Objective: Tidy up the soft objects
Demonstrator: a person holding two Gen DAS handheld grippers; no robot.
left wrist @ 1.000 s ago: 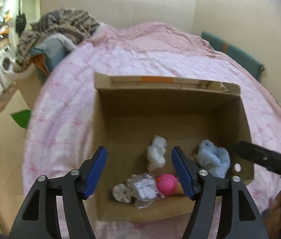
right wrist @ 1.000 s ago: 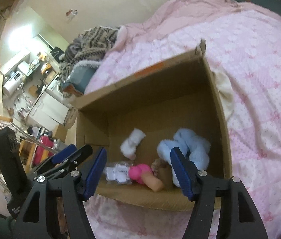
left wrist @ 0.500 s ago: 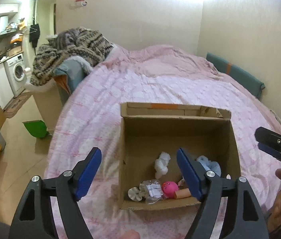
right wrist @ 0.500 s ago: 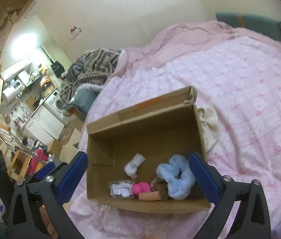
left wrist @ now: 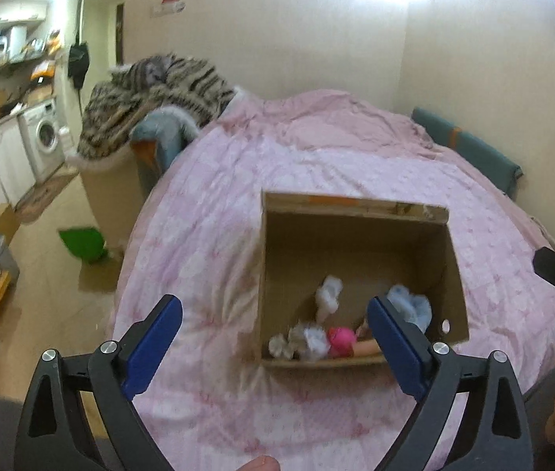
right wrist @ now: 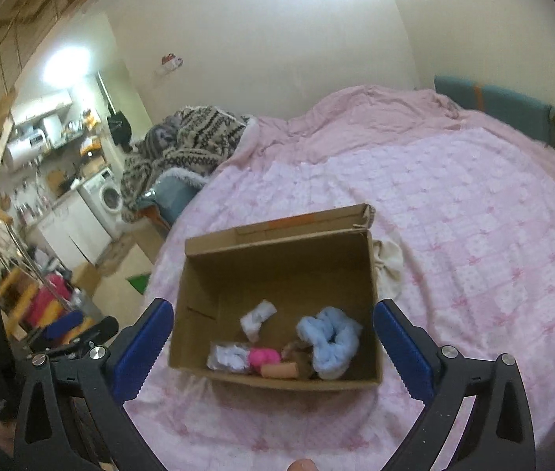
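Observation:
An open cardboard box (left wrist: 356,243) (right wrist: 277,271) sits on the pink quilt. On its floor lie a light blue fluffy bundle (left wrist: 411,308) (right wrist: 330,337), a small white soft piece (left wrist: 328,294) (right wrist: 257,316), a pink toy (left wrist: 342,339) (right wrist: 263,355), a clear packet with white stuffing (left wrist: 304,339) (right wrist: 228,357) and a tan roll (right wrist: 279,371). My left gripper (left wrist: 273,310) hovers above and before the box, its jaws opening, nothing between them. My right gripper (right wrist: 273,310) hangs open and empty over the box's near edge.
A cream cloth (right wrist: 389,263) lies on the quilt (right wrist: 473,216) just right of the box. A patterned blanket pile (left wrist: 151,90) sits at the bed's far left, a teal cushion (left wrist: 469,153) by the wall. Left of the bed: floor, a green item (left wrist: 83,243), a washing machine (left wrist: 43,139).
Both grippers drew back and upward from inside the box, so it looks smaller. Both pairs of jaws spread wider. The soft things stayed on the box floor.

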